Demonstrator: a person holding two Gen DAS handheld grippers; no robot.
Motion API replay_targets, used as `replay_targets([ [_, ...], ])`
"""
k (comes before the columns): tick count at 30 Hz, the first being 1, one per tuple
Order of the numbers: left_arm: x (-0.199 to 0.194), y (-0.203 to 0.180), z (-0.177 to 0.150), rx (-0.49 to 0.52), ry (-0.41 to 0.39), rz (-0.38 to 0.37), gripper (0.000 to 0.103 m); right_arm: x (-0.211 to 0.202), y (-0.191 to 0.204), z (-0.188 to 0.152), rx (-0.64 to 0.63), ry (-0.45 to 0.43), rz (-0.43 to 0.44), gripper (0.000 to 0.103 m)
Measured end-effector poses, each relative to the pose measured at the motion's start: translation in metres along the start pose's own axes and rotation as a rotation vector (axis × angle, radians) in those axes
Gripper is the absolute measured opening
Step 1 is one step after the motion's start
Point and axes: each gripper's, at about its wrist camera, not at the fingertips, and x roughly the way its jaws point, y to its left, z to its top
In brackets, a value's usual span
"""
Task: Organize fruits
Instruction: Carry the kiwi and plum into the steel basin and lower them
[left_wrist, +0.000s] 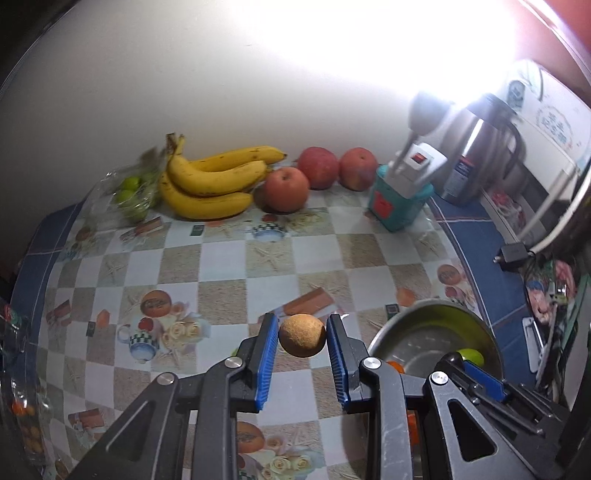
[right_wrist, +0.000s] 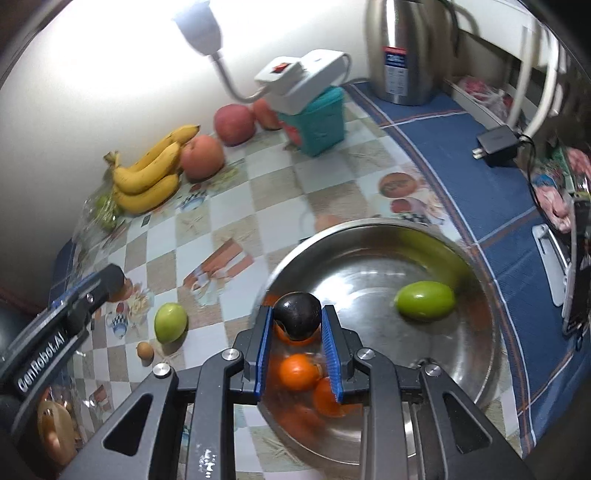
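**Inspector A:** Left gripper (left_wrist: 302, 334): jaws drawn in on a small round tan fruit (left_wrist: 302, 335), both blue pads against its sides. The fruit is held clear of the checked tablecloth (left_wrist: 221, 266).

**Inspector B:** Confirmed. Right gripper (right_wrist: 297, 320): jaws likewise closed on a small dark, near-black fruit (right_wrist: 297, 319), held above the near-left part of the steel bowl (right_wrist: 480, 266).

**Inspector A:** Bowl contents?

**Inspector B:** One green fruit (right_wrist: 424, 301) lying to the right inside the bowl, and several orange fruits (right_wrist: 298, 372) at its near side, under the right gripper's fingers. Exact count of the orange ones cannot be told; some are blurred.

**Inspector A:** Loose items on the cloth?

**Inspector B:** A second green fruit (right_wrist: 170, 322) left of the bowl, with a small brown fruit (right_wrist: 145, 350) just beside it on the near side.

**Inspector A:** Far side, against the wall: a banana bunch (left_wrist: 210, 181), three red apples (left_wrist: 286, 188) to its right, and a clear bag of green fruits (left_wrist: 129, 192) to its left. Right of the apples stands a teal box (left_wrist: 399, 203) with a white power strip (left_wrist: 417, 162) on top. A steel kettle (left_wrist: 476, 155) stands at far right.
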Motion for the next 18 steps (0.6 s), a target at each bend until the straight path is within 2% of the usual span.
replay_targets([
  [7, 0.005, -0.022, -0.008, 0.050, 0.022, -0.048, 0.029, -0.007, -0.021, 0.000, 0.051, -0.009, -0.007, 0.028],
  [12, 0.020, -0.038, -0.018, 0.084, 0.084, -0.080, 0.029, -0.008, -0.039, -0.003, 0.088, -0.008, -0.033, 0.028],
  [18, 0.039, -0.053, -0.032, 0.108, 0.154, -0.106, 0.029, 0.009, -0.051, -0.007, 0.113, 0.048, -0.055, 0.028],
])
